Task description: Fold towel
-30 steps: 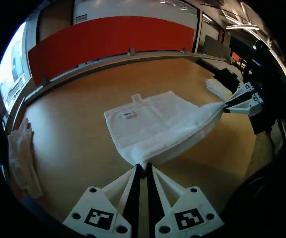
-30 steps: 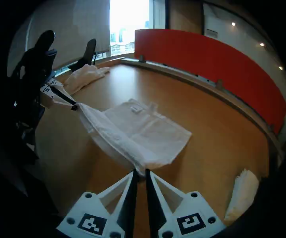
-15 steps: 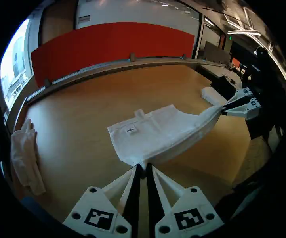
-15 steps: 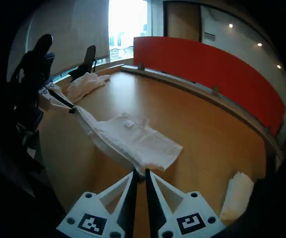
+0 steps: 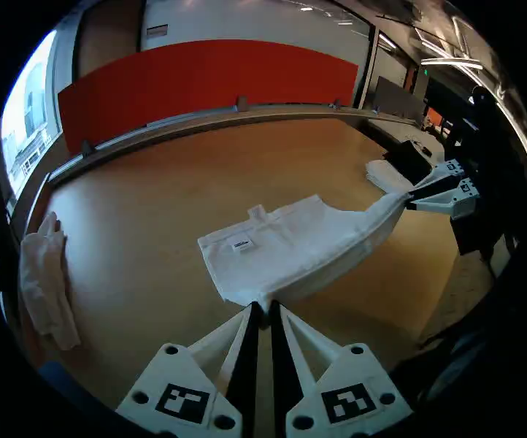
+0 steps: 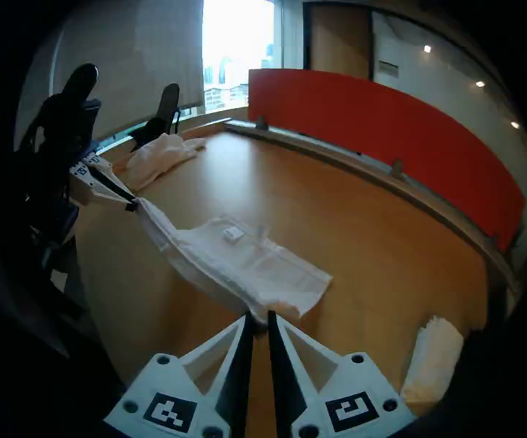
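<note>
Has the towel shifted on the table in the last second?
Yes: the towel has slid toward the camera, away from the red partition.

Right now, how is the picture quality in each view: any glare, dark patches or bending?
Left gripper view: the window is washed out, ceiling lights streak, yet the towel is sharp. Right gripper view: the window is blown out, the chairs beside it are silhouettes, and the red panel bows from lens distortion.
</note>
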